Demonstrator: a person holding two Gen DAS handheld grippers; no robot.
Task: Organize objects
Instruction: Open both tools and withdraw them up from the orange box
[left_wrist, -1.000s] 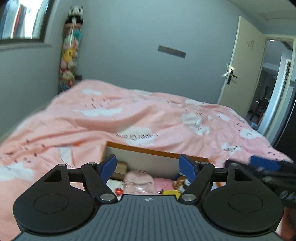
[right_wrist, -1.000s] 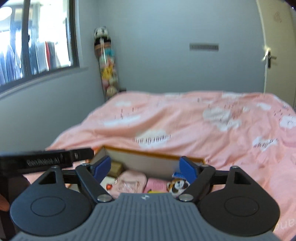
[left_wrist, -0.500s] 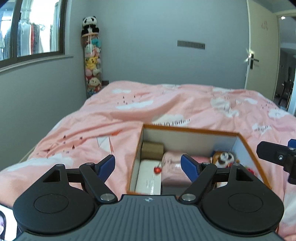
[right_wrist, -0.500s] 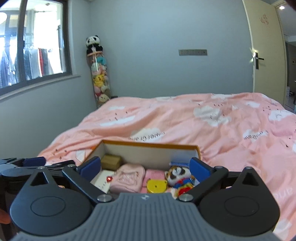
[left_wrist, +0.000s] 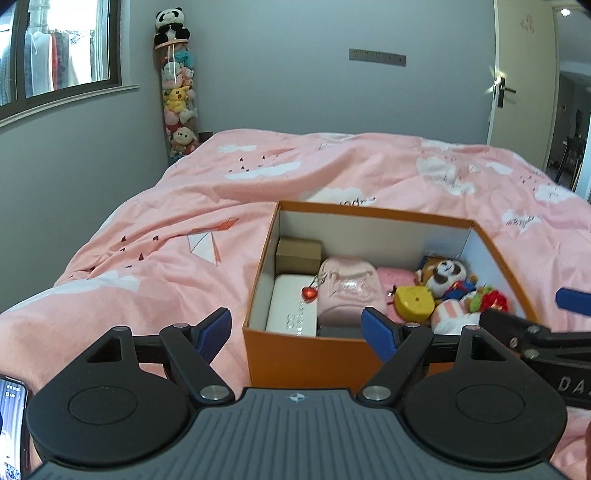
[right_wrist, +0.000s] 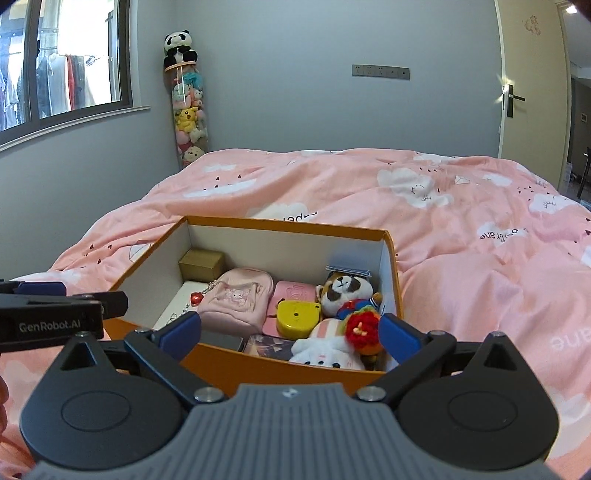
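Observation:
An open orange box sits on the pink bed. It holds a pink pouch, a white case, a small brown box, a yellow case, a raccoon plush and other soft toys. My left gripper is open and empty, just before the box's near wall. My right gripper is open and empty at the near right part of the box. Each gripper shows at the edge of the other's view.
The pink cloud-print duvet covers the bed around the box. A tall tube of plush toys stands in the far corner. A window is at the left, a door at the right. A phone lies at the near left.
Both grippers have risen and tilted down, so the inside of the box has come into view. The right gripper's fingers have spread a little wider.

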